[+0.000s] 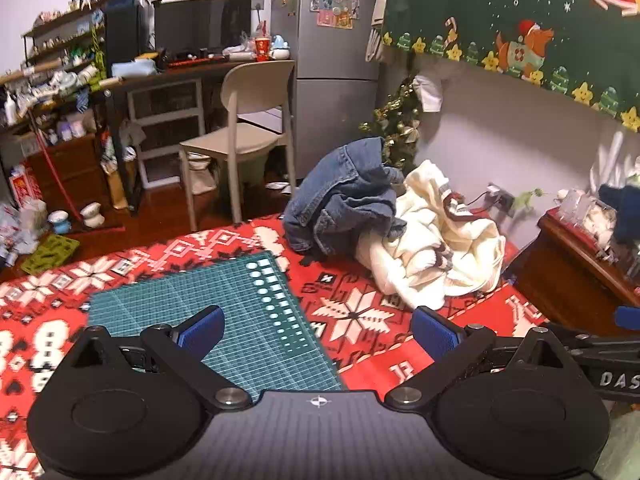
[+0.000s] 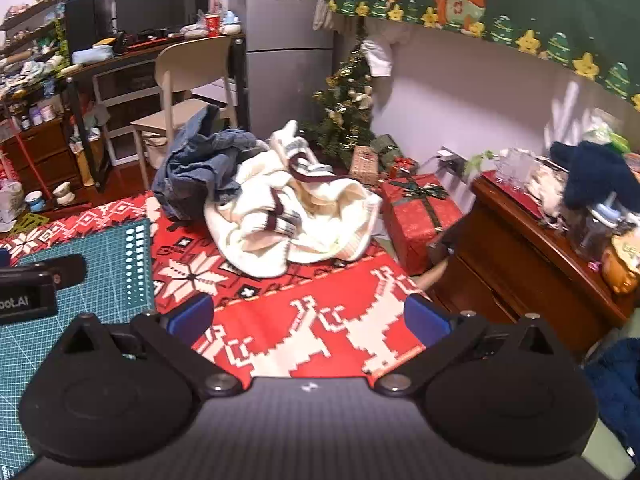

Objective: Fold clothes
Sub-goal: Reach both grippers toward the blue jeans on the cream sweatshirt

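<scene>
Since nothing's been picked up yet, you're basically at the start: both tongs are spread wide and empty. Going left to right, your left tongs hover over the green cutting mat at the near-left of the red patterned blanket, and your right tongs sit over bare blanket beside it. The denim garment and cream knit sweater are heaped together toward the far edge, denim on the left and partly draped on the sweater. The pile lies ahead of both tongs, so I'd say the right one's nearer the sweater.
</scene>
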{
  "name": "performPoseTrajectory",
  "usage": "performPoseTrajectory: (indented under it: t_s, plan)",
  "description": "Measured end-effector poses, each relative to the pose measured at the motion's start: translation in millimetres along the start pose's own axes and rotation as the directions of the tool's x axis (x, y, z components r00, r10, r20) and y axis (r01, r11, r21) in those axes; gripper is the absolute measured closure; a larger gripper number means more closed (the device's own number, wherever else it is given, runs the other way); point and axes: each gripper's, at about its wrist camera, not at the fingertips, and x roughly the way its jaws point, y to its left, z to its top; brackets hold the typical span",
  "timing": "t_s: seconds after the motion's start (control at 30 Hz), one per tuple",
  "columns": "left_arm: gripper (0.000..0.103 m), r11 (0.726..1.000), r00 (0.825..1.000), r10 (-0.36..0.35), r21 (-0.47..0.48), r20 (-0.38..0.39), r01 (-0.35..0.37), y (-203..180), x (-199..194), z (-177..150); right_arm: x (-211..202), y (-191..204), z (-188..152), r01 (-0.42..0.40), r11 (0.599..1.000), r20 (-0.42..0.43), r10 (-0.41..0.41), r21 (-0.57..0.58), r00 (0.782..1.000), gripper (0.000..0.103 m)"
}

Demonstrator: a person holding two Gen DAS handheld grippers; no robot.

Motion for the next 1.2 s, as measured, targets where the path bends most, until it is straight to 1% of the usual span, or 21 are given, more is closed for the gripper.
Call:
performPoseTrajectory:
  t_s: [0.07, 0.13, 0.23, 0.27, 0.3, 0.43, 0.47, 0.57, 0.6, 0.7, 0.77, 0.8, 0.83, 0.9, 0.97, 1.0, 1.07, 1.1, 1.13, 1.17, 1.2]
  plan:
    - [0.002, 1.000, 1.000, -0.013, -0.006, 0.003, 0.013, 2.0, 5.8, 0.6, 5.9, -0.7, -0.7, -0.064, 0.998, 0.034, 0.064, 0.001, 0.997, 0.001]
    - [0.002, 1.000, 1.000, -0.021, -0.005, 0.008, 0.021, 3.1, 12.0, 1.6, 14.1, -1.8, 1.8, -0.110, 0.994, 0.038, 0.109, 0.024, 0.993, 0.001]
    - [0.003, 1.000, 1.000, -0.010, 0.000, -0.004, 0.010, 3.0, 20.9, 3.7, 28.4, -1.1, 8.2, -0.130, 0.991, 0.049, 0.128, 0.031, 0.991, 0.001]
    - [0.003, 1.000, 1.000, -0.013, -0.009, 0.005, 0.013, 3.7, 22.7, 4.5, 32.7, -1.1, 10.2, -0.138, 0.990, 0.057, 0.136, 0.034, 0.989, 0.001]
    - [0.003, 1.000, 1.000, -0.012, -0.021, 0.016, 0.012, 4.8, 23.6, 5.0, 36.1, -1.5, 12.0, -0.153, 0.987, 0.066, 0.151, 0.037, 0.986, 0.001]
    - [0.002, 0.999, 1.000, 0.021, -0.033, 0.009, -0.021, 5.2, 35.3, 11.2, 46.8, -5.3, 18.8, -0.207, 0.978, 0.108, 0.201, 0.039, 0.974, 0.001]
    - [0.002, 0.999, 1.000, 0.030, -0.027, 0.004, -0.030, 5.2, 39.6, 13.3, 49.9, -4.8, 21.4, -0.205, 0.978, 0.112, 0.201, 0.031, 0.973, 0.001]
    - [0.002, 0.998, 0.998, 0.058, -0.012, -0.009, -0.058, 5.1, 52.3, 19.5, 58.8, 0.1, 29.0, -0.159, 0.987, 0.123, 0.160, -0.021, 0.979, 0.001]
    - [0.002, 0.997, 0.997, 0.071, 0.008, 0.005, -0.071, 3.4, 54.9, 20.7, 61.8, 0.9, 31.4, -0.153, 0.988, 0.129, 0.156, -0.035, 0.979, 0.001]
    - [0.002, 0.992, 0.994, 0.099, 0.071, 0.047, -0.102, -4.7, 62.7, 24.6, 70.7, 1.2, 40.3, -0.180, 0.982, 0.150, 0.186, -0.054, 0.971, 0.001]
    - [0.003, 0.996, 0.998, 0.046, 0.078, 0.042, -0.049, -6.3, 67.5, 28.5, 75.7, 0.2, 45.9, -0.223, 0.973, 0.180, 0.231, -0.060, 0.956, 0.001]
    - [0.006, 0.997, 0.999, 0.011, 0.073, 0.034, -0.013, -6.2, 70.2, 30.7, 78.4, 1.5, 49.1, -0.227, 0.971, 0.189, 0.237, -0.072, 0.953, 0.001]
    - [0.006, 0.998, 1.000, -0.001, 0.062, 0.030, -0.001, -6.1, 73.6, 32.8, 81.1, 2.8, 52.5, -0.229, 0.970, 0.197, 0.241, -0.082, 0.950, 0.001]
    - [0.006, 0.997, 0.999, 0.024, 0.068, 0.032, -0.026, -8.0, 79.1, 35.9, 86.4, 5.3, 59.6, -0.229, 0.969, 0.208, 0.244, -0.097, 0.947, 0.001]
    - [0.006, 0.996, 0.999, 0.042, 0.072, 0.033, -0.044, -7.5, 83.0, 37.8, 95.6, 6.9, 68.2, -0.243, 0.964, 0.195, 0.260, -0.104, 0.946, 0.001]
    - [0.006, 0.996, 0.998, 0.050, 0.073, 0.033, -0.053, -7.1, 84.9, 38.7, 99.8, 7.2, 72.0, -0.259, 0.960, 0.191, 0.275, -0.104, 0.942, 0.002]
    - [0.006, 0.998, 1.000, 0.011, 0.056, 0.008, -0.011, -1.1, 90.3, 40.8, 108.2, 7.8, 79.3, -0.301, 0.948, 0.189, 0.316, -0.104, 0.930, 0.006]
    - [0.006, 0.999, 1.000, -0.016, 0.035, 0.000, 0.016, 3.2, 92.9, 41.9, 112.5, 9.4, 82.4, -0.316, 0.942, 0.185, 0.332, -0.109, 0.925, 0.011]
    - [0.006, 1.000, 1.000, -0.022, 0.016, -0.005, 0.022, 6.3, 96.0, 43.5, 117.3, 12.1, 85.8, -0.325, 0.938, 0.177, 0.342, -0.118, 0.923, 0.015]
    - [0.006, 1.000, 1.000, -0.023, -0.001, -0.010, 0.023, 9.2, 99.3, 45.2, 121.9, 15.3, 88.6, -0.329, 0.936, 0.171, 0.347, -0.128, 0.922, 0.017]
    - [0.006, 1.000, 1.000, -0.011, -0.012, -0.017, 0.010, 11.6, 102.9, 48.0, 127.0, 19.3, 91.2, -0.333, 0.933, 0.165, 0.353, -0.135, 0.921, 0.022]
